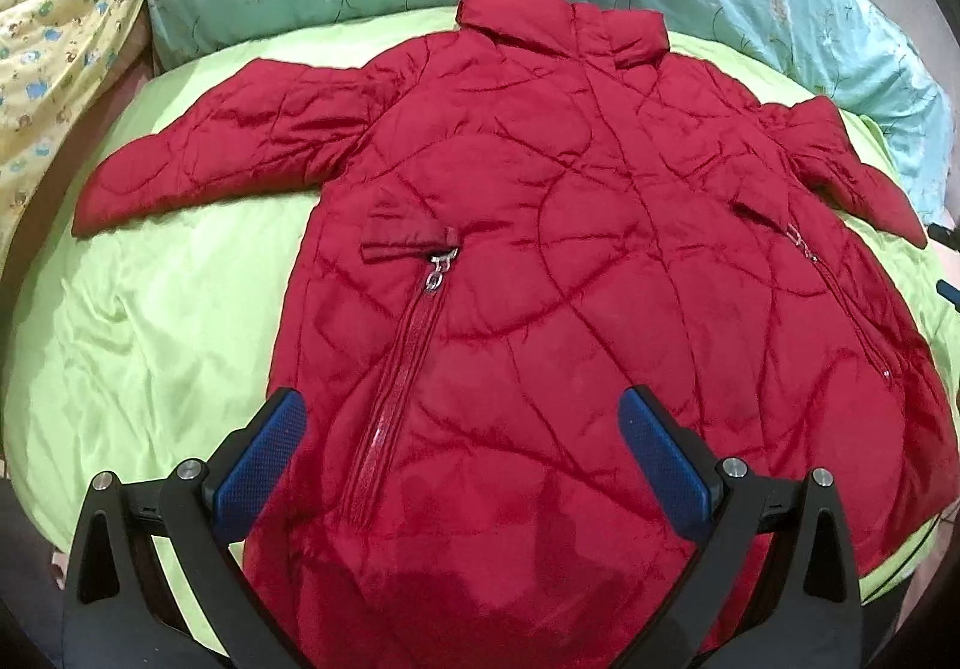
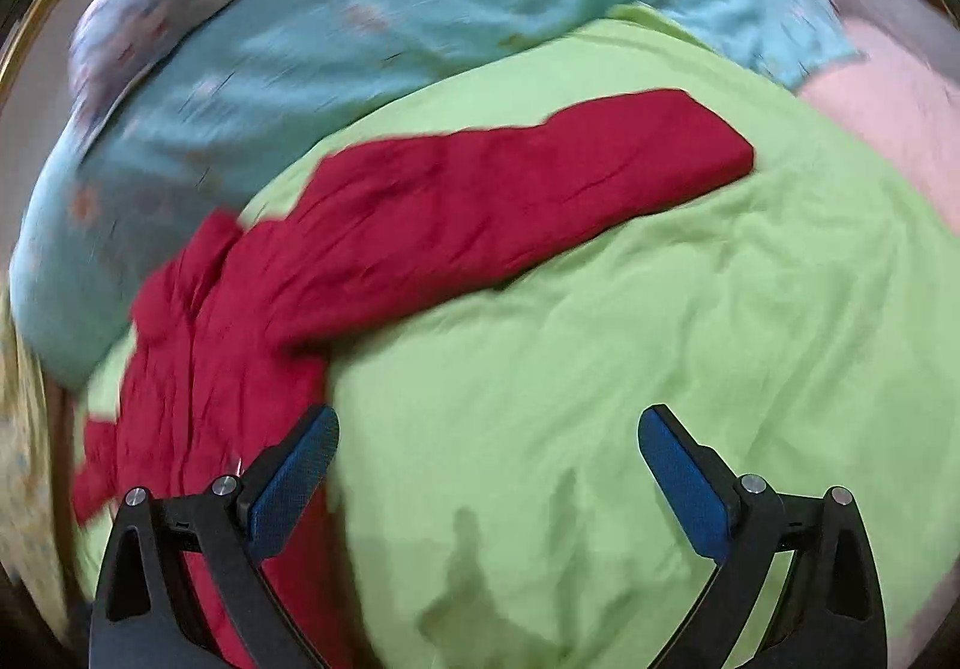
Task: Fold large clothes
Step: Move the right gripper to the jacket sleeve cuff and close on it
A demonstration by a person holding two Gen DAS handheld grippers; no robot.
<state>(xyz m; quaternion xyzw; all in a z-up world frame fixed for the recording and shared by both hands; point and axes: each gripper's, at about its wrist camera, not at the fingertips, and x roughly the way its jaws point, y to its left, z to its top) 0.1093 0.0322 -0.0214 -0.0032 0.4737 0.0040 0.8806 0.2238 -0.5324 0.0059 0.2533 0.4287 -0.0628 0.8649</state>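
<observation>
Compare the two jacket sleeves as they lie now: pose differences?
In the left wrist view, the left sleeve lies stretched out flat, fully on the green sheet; the right sleeve looks shorter and bunched near the picture's edge. The right wrist view shows that sleeve extended, though blurred. Both are red, quilted, unfolded; neither is gripped.

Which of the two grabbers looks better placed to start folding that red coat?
Probably the right gripper: open, it faces the red coat's outstretched sleeve on the green sheet. The left gripper, also open, hovers over the coat's body, farther from either sleeve.
</observation>
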